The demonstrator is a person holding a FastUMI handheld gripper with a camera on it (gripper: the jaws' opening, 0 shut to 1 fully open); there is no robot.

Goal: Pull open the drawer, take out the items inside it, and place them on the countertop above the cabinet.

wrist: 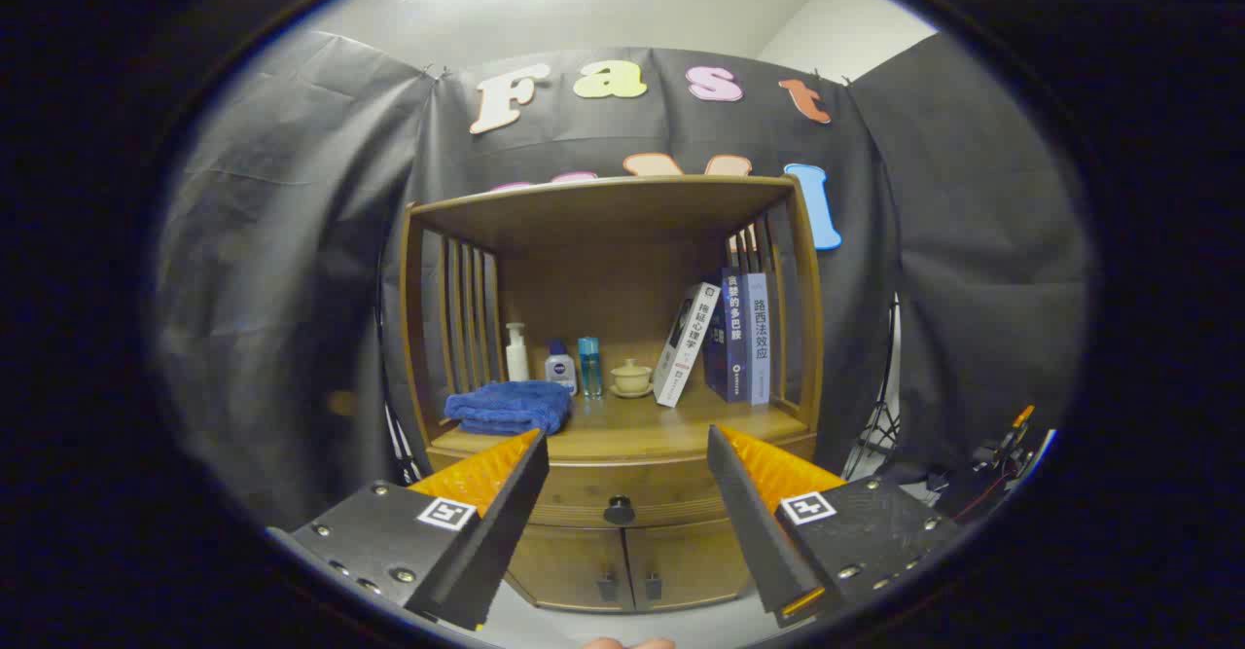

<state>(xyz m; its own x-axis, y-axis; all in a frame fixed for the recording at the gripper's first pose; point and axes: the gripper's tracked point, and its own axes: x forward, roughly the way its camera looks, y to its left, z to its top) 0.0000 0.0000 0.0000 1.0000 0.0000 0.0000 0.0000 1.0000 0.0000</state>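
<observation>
A wooden cabinet (622, 406) stands ahead against the black cloth wall. Its drawer (622, 493) is closed, with a dark round knob (619, 509) at its middle. My gripper (627, 440) is open, fingers spread wide, held some way in front of the cabinet. The knob shows between the two fingers, a little below their tips and beyond them. The countertop (671, 420) above the drawer lies just past the fingertips. Nothing is between the fingers. What lies inside the drawer is hidden.
On the countertop sit a folded blue towel (510, 407), a white pump bottle (516, 352), two small bottles (574, 367), a lidded cup on a saucer (631, 377) and several books (725, 338). Two small doors (627, 561) are under the drawer. Tripod legs (875, 435) stand at the right.
</observation>
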